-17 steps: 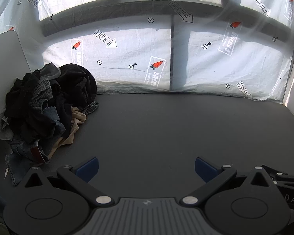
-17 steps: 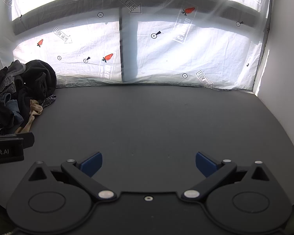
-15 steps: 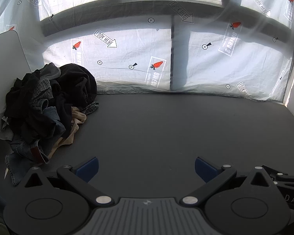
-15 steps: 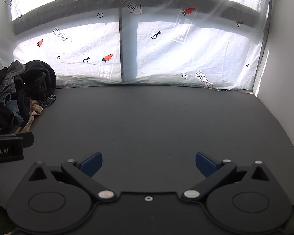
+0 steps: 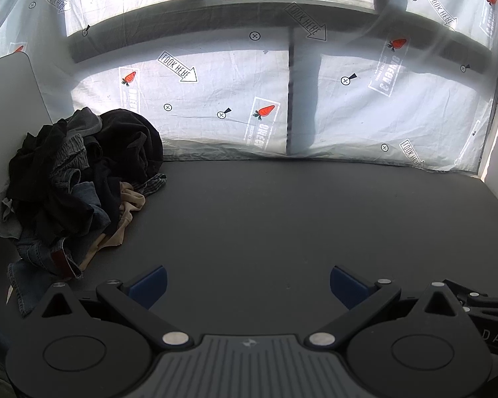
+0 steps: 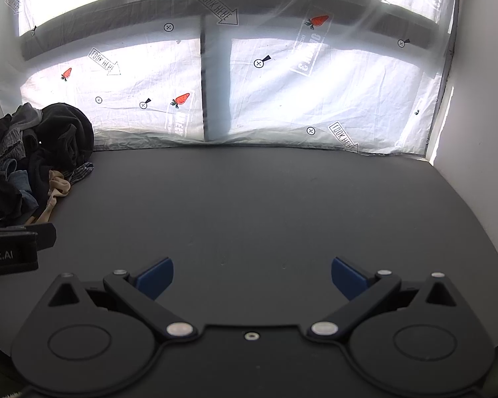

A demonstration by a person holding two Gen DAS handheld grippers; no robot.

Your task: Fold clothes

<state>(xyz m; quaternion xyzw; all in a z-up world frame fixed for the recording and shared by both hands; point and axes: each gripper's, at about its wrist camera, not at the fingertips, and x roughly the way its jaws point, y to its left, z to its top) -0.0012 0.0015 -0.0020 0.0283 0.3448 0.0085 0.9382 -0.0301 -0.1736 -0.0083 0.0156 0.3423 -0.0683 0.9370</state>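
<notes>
No change from the earlier frames can be made out: the pile of clothes (image 5: 79, 189) is still heaped in the far left corner of the dark table (image 5: 282, 212), against the printed white sheet (image 5: 215, 99). The left gripper (image 5: 247, 282) and right gripper (image 6: 252, 277) are held near the table's front edge, well apart from the pile. Both sets of blue pads (image 6: 156, 277) are spread wide with nothing between them.

Left hand-held gripper (image 5: 247, 282) and right hand-held gripper (image 6: 252, 277) both gape wide, empty.
</notes>
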